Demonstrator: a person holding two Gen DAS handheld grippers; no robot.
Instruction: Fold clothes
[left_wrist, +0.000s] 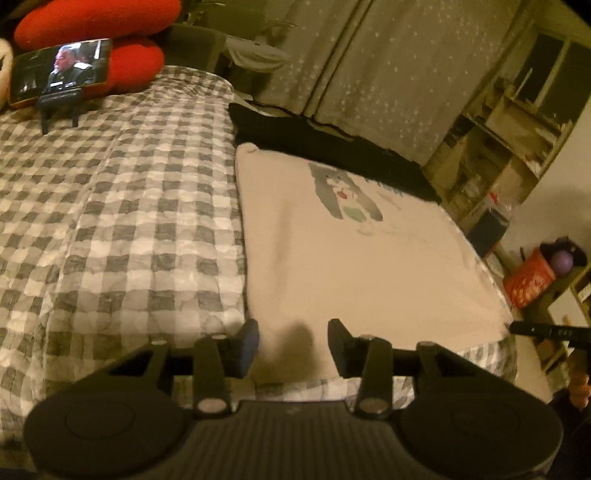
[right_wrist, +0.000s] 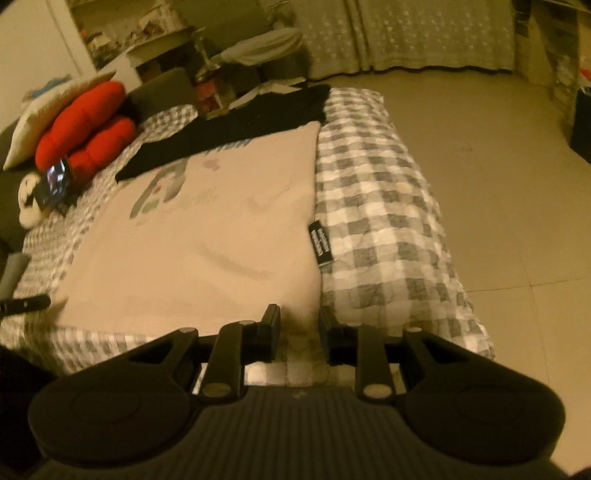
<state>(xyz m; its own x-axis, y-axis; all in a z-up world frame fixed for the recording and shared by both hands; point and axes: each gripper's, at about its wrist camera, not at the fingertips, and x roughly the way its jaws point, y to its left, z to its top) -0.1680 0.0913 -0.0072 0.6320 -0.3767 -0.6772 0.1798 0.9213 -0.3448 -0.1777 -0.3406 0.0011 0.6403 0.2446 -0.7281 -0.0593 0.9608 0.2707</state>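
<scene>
- Landmark: a cream garment (left_wrist: 354, 258), printed with a grey cartoon figure, was laid flat and rectangular on the checked quilt (left_wrist: 122, 206); every position below is referred to it.
- Far to the left of the garment, a phone on a stand (left_wrist: 61, 70) was propped against red cushions (left_wrist: 92, 22), presumably so that its screen could be watched during the work.
- Beyond the far edge of the garment, a black garment (left_wrist: 332, 147) was spread along the quilt, touching or slightly overlapped by the cream one; it was judged to be waiting its turn.
- At the near left corner of the garment, the left gripper (left_wrist: 293, 343) was seen with its jaws parted and nothing clamped; cloth was visible in the gap, but the pads were not pressed on it.
- At the near right corner of the garment, the right gripper (right_wrist: 297, 332) was shown with a narrower gap. The hem and quilt were seen between the fingers, and no pinch could be made out.
- On the right edge of the garment, a black label (right_wrist: 320, 245) was exposed, which suggested a side seam turned outward by folding.
- The fold was judged partly done: both corners appeared to have been set down level with the near hem, so that the edges could be matched.
</scene>
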